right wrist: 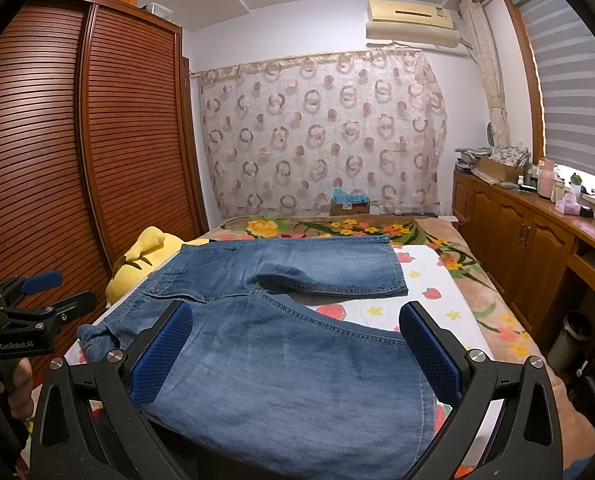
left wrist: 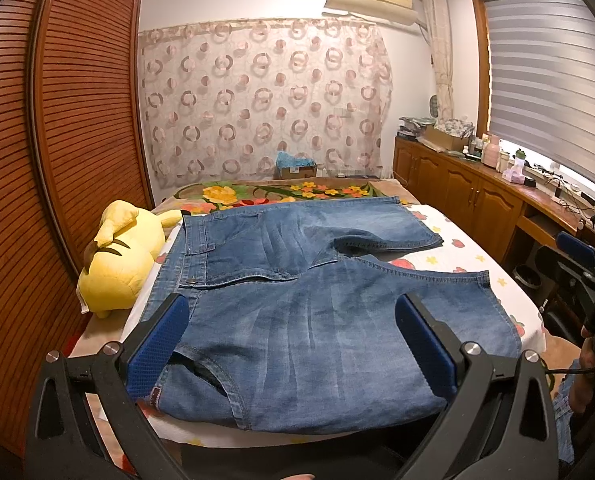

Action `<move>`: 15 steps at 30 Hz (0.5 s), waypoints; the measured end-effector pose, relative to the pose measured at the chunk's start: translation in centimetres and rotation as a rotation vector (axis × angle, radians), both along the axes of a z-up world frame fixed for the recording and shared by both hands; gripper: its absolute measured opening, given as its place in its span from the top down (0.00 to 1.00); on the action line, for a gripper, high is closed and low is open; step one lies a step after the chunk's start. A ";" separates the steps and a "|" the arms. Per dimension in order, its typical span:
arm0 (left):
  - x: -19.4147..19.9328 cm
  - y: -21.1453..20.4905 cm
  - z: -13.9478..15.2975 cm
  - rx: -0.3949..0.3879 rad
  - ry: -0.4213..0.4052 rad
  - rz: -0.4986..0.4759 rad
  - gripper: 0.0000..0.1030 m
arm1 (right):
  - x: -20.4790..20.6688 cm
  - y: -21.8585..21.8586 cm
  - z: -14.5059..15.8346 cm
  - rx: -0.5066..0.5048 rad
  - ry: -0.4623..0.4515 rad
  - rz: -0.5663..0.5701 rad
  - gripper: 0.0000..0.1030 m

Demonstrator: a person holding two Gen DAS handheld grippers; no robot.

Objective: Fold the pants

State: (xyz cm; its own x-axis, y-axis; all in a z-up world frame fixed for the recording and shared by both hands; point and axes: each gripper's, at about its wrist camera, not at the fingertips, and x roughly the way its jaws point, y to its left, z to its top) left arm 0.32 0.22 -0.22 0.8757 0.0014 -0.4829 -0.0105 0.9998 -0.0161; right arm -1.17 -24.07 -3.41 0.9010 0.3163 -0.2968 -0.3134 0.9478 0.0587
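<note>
A: Starting at the left, what is there?

B: A yellow plush toy [left wrist: 119,256] lies on the bed [left wrist: 469,258] just beside the waistband of the denim pants [left wrist: 297,280]. The pants are spread flat, waist to the left, both legs running right and splayed apart.

A: And the grippers?

B: The left gripper [left wrist: 291,344] hovers over the near waist and pocket area, jaws spread wide and holding nothing. Further right, the right gripper [right wrist: 297,350] hangs over the near leg, jaws likewise apart and empty.

A: So which step is this?

B: The very start, I judge; no fold shows yet. The next move likely calls for pinching the near leg at waist and hem, then carrying it over onto the far leg, edges matched.
</note>
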 end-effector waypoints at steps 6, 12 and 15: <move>0.9 0.5 -0.5 -0.004 0.033 -0.004 0.00 | 0.9 -0.1 -0.6 -0.004 0.032 0.037 0.00; 1.7 2.4 -2.7 -0.044 0.087 -0.003 0.00 | 2.2 -0.5 -0.8 -0.034 0.054 0.042 0.00; 2.4 3.1 -3.8 -0.048 0.122 0.005 0.00 | 2.7 -0.9 -0.8 -0.038 0.065 0.046 0.00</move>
